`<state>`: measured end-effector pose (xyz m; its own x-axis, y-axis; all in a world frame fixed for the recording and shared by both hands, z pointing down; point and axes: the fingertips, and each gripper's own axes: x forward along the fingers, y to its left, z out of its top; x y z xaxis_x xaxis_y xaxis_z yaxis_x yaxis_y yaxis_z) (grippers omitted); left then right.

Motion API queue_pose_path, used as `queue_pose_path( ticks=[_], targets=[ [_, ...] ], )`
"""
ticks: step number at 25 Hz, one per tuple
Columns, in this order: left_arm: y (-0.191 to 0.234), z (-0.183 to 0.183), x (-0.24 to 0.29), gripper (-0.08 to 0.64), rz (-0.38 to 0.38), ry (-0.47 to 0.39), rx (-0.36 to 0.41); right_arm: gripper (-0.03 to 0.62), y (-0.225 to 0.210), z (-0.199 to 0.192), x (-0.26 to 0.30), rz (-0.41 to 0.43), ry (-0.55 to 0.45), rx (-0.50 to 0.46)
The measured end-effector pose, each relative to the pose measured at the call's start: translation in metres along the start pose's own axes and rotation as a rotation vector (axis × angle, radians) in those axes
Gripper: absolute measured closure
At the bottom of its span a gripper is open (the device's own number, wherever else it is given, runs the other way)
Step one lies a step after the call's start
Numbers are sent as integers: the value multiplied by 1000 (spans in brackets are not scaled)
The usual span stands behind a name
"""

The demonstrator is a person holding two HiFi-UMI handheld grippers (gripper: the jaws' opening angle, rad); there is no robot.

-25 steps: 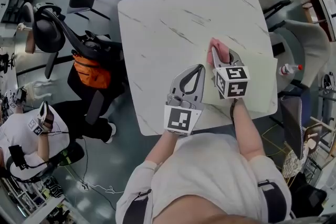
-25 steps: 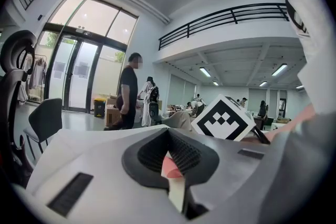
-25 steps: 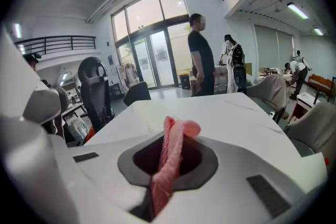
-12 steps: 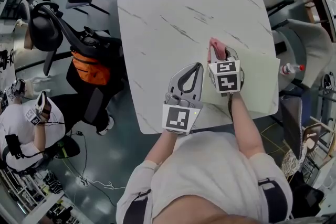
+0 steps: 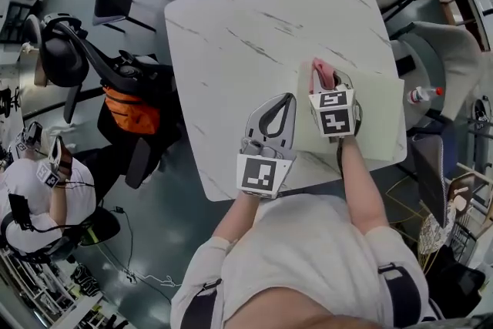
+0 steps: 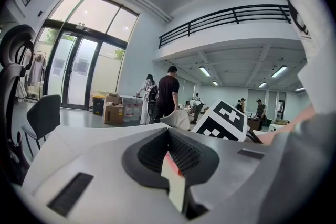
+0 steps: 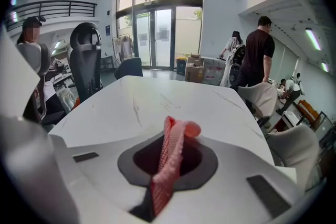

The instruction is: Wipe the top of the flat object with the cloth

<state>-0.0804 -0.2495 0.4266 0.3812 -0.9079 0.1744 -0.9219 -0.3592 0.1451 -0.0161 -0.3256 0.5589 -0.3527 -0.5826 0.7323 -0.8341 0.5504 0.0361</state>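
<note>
Grey left tongs (image 5: pixel 288 99) are lying with jaws pressed together and nothing gripped, just left of the pale flat object (image 5: pixel 379 119). I am clamping the pink cloth (image 5: pixel 323 72) in the right tongs (image 5: pixel 326 84), over that object's far-left corner.

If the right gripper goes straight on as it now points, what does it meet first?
The way looks free: past the cloth held in the right gripper, only bare table shows up to its far edge. If it tilts down, it may touch the table first.
</note>
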Motion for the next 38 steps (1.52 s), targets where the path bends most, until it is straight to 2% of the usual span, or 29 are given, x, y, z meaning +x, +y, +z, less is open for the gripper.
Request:
queue_pose_path(
  ticks=[22,38],
  targets=[
    [-54,-6,22,546,-111,34,29,565,-121,-61,-51,-168,18,121],
    [-77,-9,37,546,-149,49,44,565,-208,-111,-87,-299,54,195]
  ],
)
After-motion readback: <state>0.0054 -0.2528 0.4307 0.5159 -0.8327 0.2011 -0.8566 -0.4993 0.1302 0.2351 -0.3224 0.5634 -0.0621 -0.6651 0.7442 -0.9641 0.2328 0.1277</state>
